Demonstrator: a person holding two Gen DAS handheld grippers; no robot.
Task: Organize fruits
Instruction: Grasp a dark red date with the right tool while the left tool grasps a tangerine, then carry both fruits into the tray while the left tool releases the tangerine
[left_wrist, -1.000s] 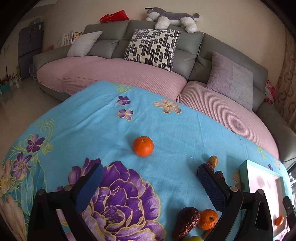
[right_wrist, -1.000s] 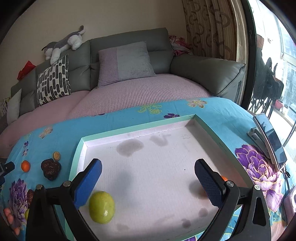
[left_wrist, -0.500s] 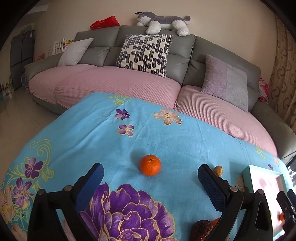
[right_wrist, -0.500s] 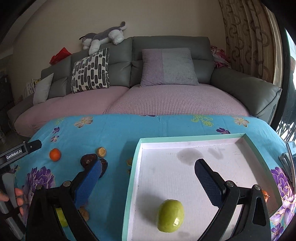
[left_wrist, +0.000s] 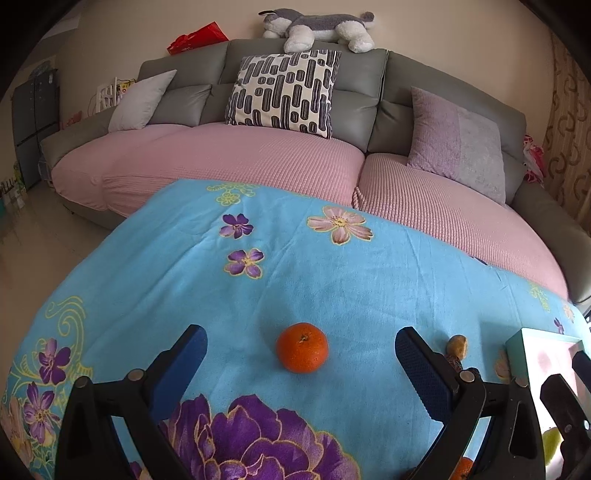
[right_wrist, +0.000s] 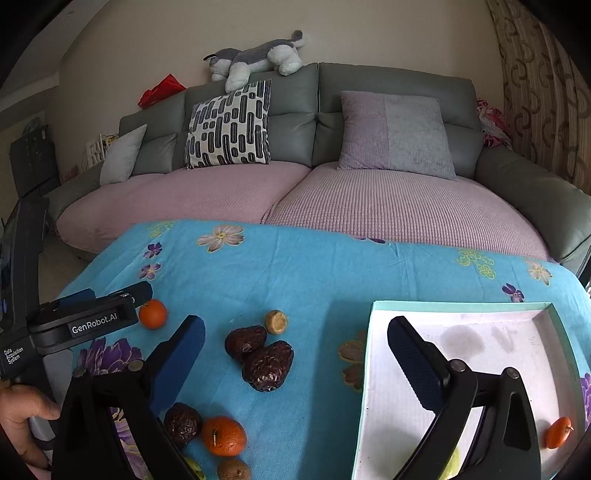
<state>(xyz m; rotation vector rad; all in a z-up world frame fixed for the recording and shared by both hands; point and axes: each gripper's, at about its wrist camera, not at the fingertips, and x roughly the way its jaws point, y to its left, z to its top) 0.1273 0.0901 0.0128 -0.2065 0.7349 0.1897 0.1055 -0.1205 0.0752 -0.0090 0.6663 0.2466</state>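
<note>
The left gripper (left_wrist: 301, 345), labelled "GenRobot.AI" and "Data Acquisition System", is spread wide around a tangerine (left_wrist: 302, 347) without touching it. The right gripper (right_wrist: 295, 341) hangs empty, jaws apart, above two dates (right_wrist: 258, 356) beside the tray (right_wrist: 461, 305).

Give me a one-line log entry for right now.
left claw: open, lined up on orange | right claw: open, empty, near dates | tray: small orange inside

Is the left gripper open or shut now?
Open. The left gripper has its two blue pads wide apart, with the orange lying free on the cloth between them, untouched.
</note>
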